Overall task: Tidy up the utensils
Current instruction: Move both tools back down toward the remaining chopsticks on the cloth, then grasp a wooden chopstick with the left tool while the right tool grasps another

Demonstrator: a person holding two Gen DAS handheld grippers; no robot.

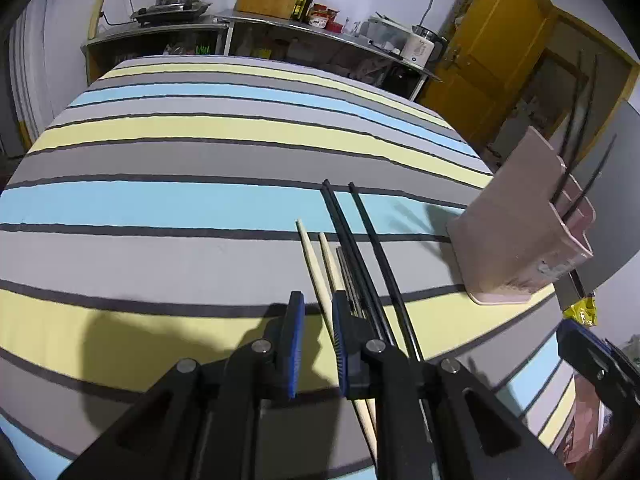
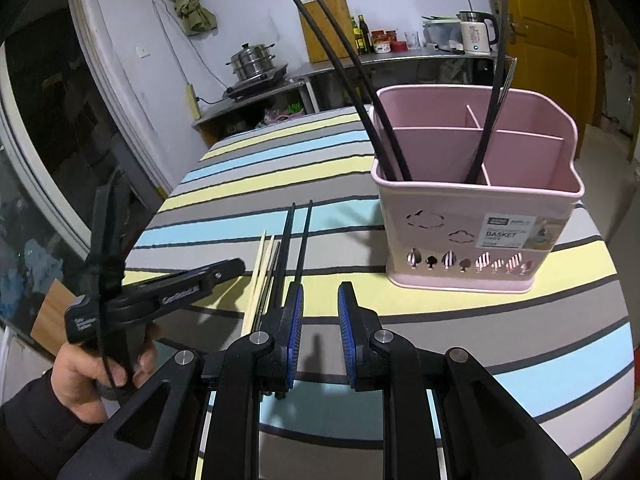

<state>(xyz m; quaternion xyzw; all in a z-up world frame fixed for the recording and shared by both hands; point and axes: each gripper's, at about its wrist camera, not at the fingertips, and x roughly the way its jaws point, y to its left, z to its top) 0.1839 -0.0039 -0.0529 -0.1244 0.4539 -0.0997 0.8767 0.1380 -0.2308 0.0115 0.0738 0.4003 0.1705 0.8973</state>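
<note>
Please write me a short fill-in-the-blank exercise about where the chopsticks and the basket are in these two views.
1. The utensil basket is ____ in colour.
2. The left gripper straddles a pale ____ chopstick lying on the tablecloth.
3. The right gripper has its jaws ____, holding nothing.
4. The black chopsticks already sorted stand ____ the basket.

Missing words: pink; wooden; open; inside

pretty bright indoor light, coming from above | hard dark shadow on the striped tablecloth (image 1: 160,208) toward 8 o'clock under the left gripper (image 1: 318,344) | heavy fisheye bend, black vignette in corners | sharp mid-frame, slightly soft at rim
</note>
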